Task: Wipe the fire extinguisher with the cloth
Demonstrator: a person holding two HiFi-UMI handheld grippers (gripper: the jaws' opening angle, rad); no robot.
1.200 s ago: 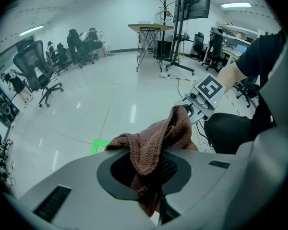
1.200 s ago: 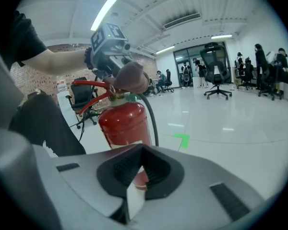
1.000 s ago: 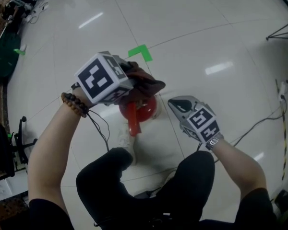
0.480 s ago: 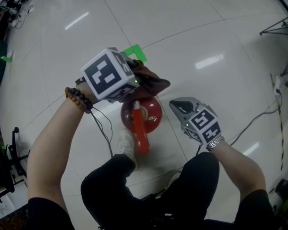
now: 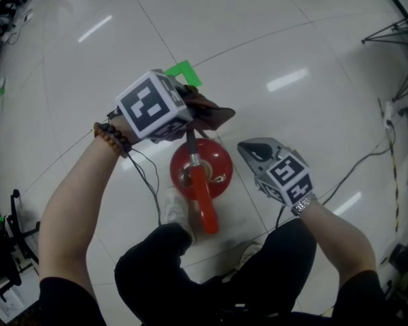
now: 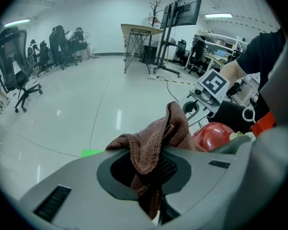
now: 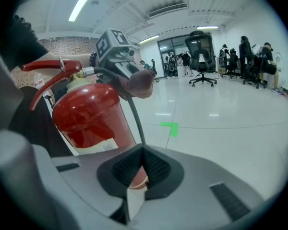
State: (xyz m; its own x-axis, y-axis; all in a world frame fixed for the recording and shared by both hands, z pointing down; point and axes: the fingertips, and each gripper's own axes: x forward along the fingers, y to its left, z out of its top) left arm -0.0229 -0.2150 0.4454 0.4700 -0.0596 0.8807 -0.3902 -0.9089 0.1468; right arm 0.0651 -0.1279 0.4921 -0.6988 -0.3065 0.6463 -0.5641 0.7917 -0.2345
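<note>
On the floor (image 5: 292,46) the fire extinguisher (image 5: 216,165) is stood upright, the cloth (image 5: 209,113) pinched in the left claw (image 6: 153,176) at its twelve o'clock. The cloth is best pressed flat and drawn round the red shoulder; the right claw (image 5: 250,149), at three o'clock, is shut empty.

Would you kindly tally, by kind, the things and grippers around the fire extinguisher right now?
fire extinguisher: 1
cloth: 1
grippers: 2 (left gripper, right gripper)
green floor mark: 1
Total: 5
</note>
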